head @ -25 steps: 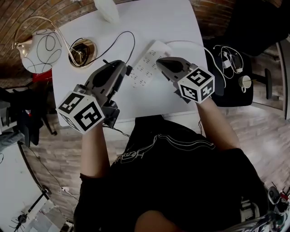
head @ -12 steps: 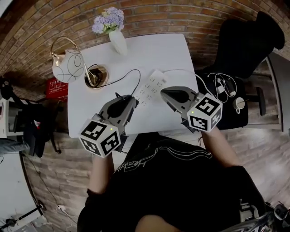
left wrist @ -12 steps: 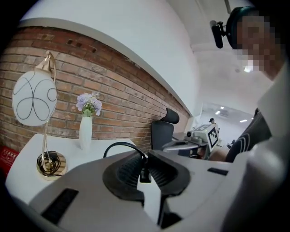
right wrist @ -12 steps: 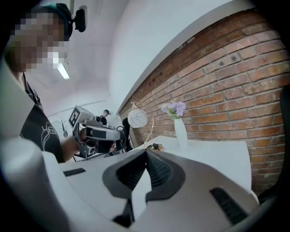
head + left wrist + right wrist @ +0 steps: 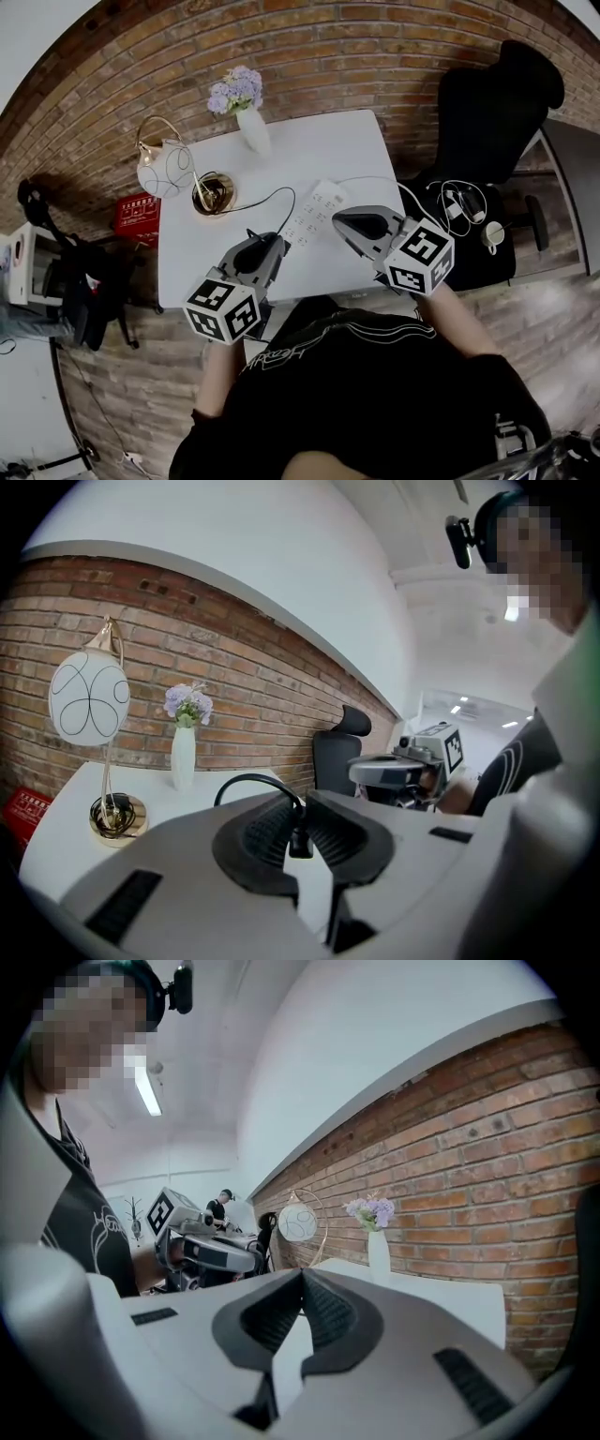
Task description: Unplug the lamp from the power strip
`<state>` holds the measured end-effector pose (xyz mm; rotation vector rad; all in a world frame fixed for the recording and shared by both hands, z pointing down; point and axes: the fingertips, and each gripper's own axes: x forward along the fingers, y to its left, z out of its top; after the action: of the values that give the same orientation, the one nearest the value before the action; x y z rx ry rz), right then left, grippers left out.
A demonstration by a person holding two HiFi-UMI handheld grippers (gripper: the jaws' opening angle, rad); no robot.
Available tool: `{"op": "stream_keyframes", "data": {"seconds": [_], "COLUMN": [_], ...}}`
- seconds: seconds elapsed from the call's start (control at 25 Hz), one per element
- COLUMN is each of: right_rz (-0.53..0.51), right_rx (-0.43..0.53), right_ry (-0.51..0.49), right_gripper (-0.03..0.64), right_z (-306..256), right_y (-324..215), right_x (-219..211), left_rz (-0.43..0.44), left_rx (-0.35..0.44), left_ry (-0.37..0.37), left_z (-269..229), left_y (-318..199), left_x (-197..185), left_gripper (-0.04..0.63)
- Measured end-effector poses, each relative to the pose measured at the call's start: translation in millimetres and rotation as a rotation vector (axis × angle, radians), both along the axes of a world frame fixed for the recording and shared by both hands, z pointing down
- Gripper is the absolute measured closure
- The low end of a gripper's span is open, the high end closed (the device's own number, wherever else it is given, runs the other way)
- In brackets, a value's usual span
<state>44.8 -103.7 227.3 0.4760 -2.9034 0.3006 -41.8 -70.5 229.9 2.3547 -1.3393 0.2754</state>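
Note:
The lamp has a white globe shade [image 5: 167, 167] and a gold base [image 5: 214, 194] at the table's left. Its black cord [image 5: 281, 195] runs from the base to my left gripper [image 5: 253, 239], short of the white power strip [image 5: 312, 216]. In the left gripper view that gripper [image 5: 300, 832] is shut on the small black plug [image 5: 299, 844], and the cord [image 5: 246, 782] arcs up from it. My right gripper [image 5: 339, 220] hovers beside the strip's near right side. Its jaws [image 5: 302, 1283] are shut with nothing between them.
A white vase [image 5: 255, 134] with lilac flowers stands at the far edge of the white table [image 5: 328, 150], by a brick wall. A black office chair [image 5: 487, 103] and a dark side surface with a cup [image 5: 492, 236] are on the right. A red box [image 5: 139, 214] lies on the floor, left.
Both grippers have drawn back from the power strip toward the person and risen. The left one took the plug and cord along; the right one has left the strip.

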Motion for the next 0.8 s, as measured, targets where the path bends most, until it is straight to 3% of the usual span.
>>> {"op": "stream_keyframes", "data": {"seconds": [0.2,0.44,0.8], "right_rz": [-0.003,0.025,0.024], "right_rx": [-0.022,0.046,0.030], "right_ry": [-0.037,0.040,0.045], "right_gripper": [0.620,0.621,0.620], "right_z": [-4.1,1.9,3.7], "right_y": [5.6,4.6,6.6], "right_x": [1.5,5.3,5.8], "left_rz": [0.015,0.029,0.051], "left_rx": [0.009,0.016,0.014], "left_ry": [-0.001,-0.007,-0.020], "left_z": [-3.5,-5.1,-1.7], "left_y": [5.5,4.8,4.6], "left_x": [6.2,10.1,16.7], "left_gripper": [0.560,0.560,0.560]}}
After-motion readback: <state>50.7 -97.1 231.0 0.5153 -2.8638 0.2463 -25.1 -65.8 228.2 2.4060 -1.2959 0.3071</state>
